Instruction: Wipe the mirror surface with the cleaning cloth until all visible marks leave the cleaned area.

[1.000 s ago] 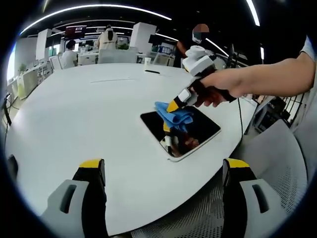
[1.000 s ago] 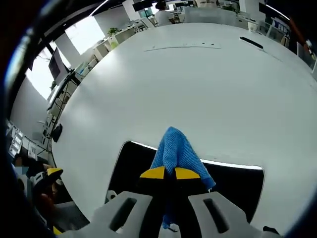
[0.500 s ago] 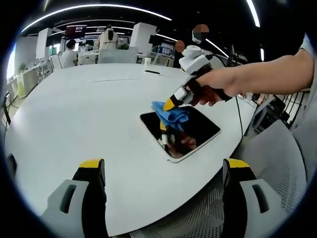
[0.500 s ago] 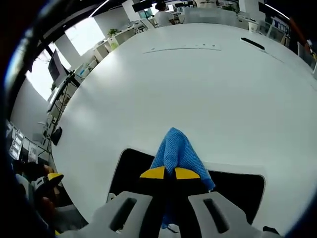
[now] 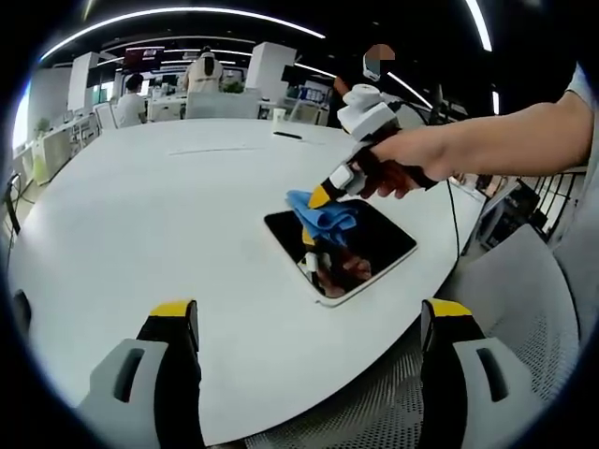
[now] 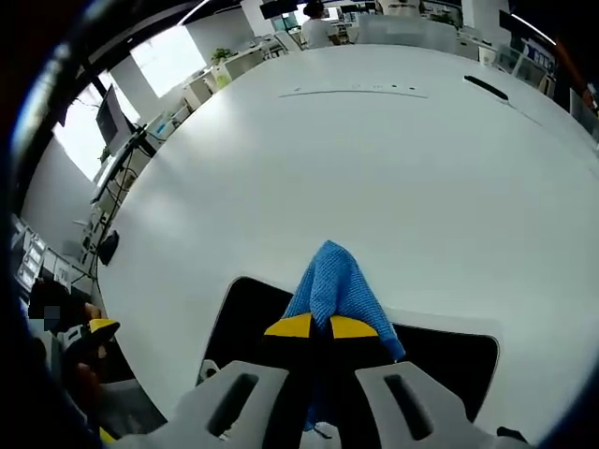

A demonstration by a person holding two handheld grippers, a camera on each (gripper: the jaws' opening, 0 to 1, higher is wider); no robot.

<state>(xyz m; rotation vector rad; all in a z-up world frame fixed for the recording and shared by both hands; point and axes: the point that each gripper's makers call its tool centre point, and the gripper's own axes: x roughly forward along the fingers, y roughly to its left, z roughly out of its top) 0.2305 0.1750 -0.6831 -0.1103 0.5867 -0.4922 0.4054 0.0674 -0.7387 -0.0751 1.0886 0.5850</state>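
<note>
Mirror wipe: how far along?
Done: the right gripper has the blue cloth pinched and on the mirror.
In hand: wiping at the mirror's far edge, seen from the left gripper view.
Left: the rest of the glass; I cannot tell from its dark reflections which marks remain. The left gripper hangs open, off the mirror.

Mirror (image 5: pixel 360 251) lies flat on the table (image 5: pixel 159 224), near the table edge closest to the mesh chair (image 5: pixel 510 299). Cloth (image 5: pixel 323 213) sits on the mirror's far corner, pinched in the right gripper (image 5: pixel 325 196), which comes in over the mirror from the chair side. Left gripper (image 5: pixel 309 323) hangs off the mirror, over the table's near edge, jaws spread wide. Flat bar (image 5: pixel 288 136) lies on the table well beyond the mirror.
</note>
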